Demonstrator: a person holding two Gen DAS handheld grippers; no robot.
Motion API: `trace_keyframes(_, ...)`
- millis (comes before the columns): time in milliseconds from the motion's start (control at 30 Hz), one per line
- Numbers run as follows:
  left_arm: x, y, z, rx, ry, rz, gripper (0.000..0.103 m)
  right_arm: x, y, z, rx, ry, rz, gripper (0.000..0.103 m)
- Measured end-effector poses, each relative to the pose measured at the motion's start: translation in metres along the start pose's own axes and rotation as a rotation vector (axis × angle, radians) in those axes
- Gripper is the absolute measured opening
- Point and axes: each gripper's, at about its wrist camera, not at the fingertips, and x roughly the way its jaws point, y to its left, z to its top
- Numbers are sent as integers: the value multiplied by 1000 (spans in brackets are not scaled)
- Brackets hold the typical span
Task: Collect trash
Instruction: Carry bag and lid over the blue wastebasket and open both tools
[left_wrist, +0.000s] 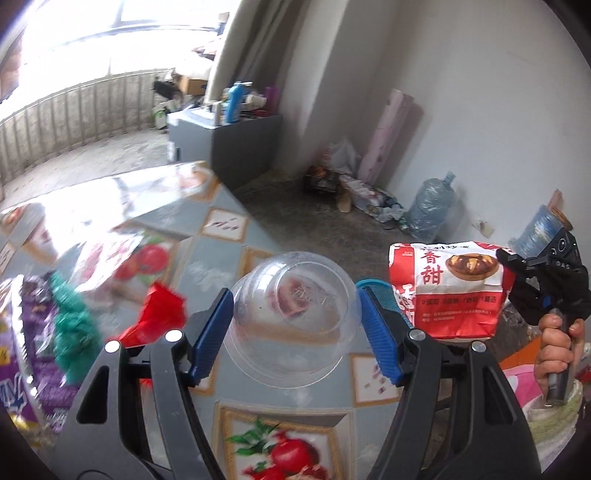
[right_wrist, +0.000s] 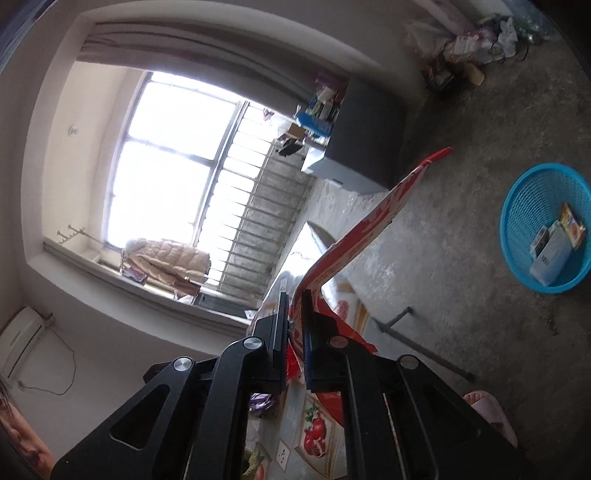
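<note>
My left gripper (left_wrist: 295, 336) holds a clear plastic bowl (left_wrist: 295, 291) tipped on its side above the table, with a blue pad pressing each side of it. To the right, a hand (left_wrist: 557, 350) carries my right gripper (left_wrist: 513, 266), shut on a red and white paper food bag (left_wrist: 447, 288). In the right wrist view that gripper (right_wrist: 295, 325) pinches the edge of the bag (right_wrist: 369, 229), which sticks up and away from the jaws. A blue mesh basket (right_wrist: 546, 229) stands on the concrete floor at the right, with a few small boxes inside.
The table (left_wrist: 229, 229) has a fruit-print cloth. On its left lie a purple packet (left_wrist: 33, 332), a green scrap (left_wrist: 70, 325) and a red wrapper (left_wrist: 159, 314). A grey cabinet (left_wrist: 236, 147), a water jug (left_wrist: 430, 206) and a heap of rubbish (left_wrist: 354, 188) line the wall.
</note>
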Motion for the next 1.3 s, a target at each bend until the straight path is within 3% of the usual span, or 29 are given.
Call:
trace_keyframes(133, 36, -33, 24, 42, 44, -83, 65, -24, -21, 21, -15, -87, -128, 7)
trace_keyframes(300, 99, -82, 42, 94, 154, -179, 65, -19, -54, 39, -7, -131, -279, 7)
trace_keyframes(600, 167, -132, 44, 144, 274, -213, 65, 56, -155, 81, -10, -63, -575, 12)
trace_keyframes(633, 172, -134, 44, 145, 280, -211, 65, 67, -169, 83, 1, -37, -604, 14)
trace_keyframes(667, 176, -135, 43, 146, 286, -208, 65, 80, -188, 85, 27, -3, -628, 27)
trace_keyframes(700, 181, -137, 42, 148, 297, -205, 65, 92, -204, 85, 54, 30, -644, 46)
trace_keyframes(767, 186, -138, 39, 149, 309, -201, 65, 105, -230, 85, 91, 43, -665, 53)
trace_keyframes(833, 193, -137, 38, 151, 324, -199, 65, 109, -247, 85, 118, 39, -687, 54)
trace_keyframes(900, 202, -140, 37, 156, 339, -197, 65, 103, -255, 81, 164, 15, -657, 54)
trace_keyframes(1067, 225, -152, 38, 165, 373, -207, 65, 71, -246, 71, 175, -83, -608, 57)
trace_keyframes(1300, 287, -195, 38, 195, 470, -234, 66, 22, -231, 52, 228, -205, -573, 60)
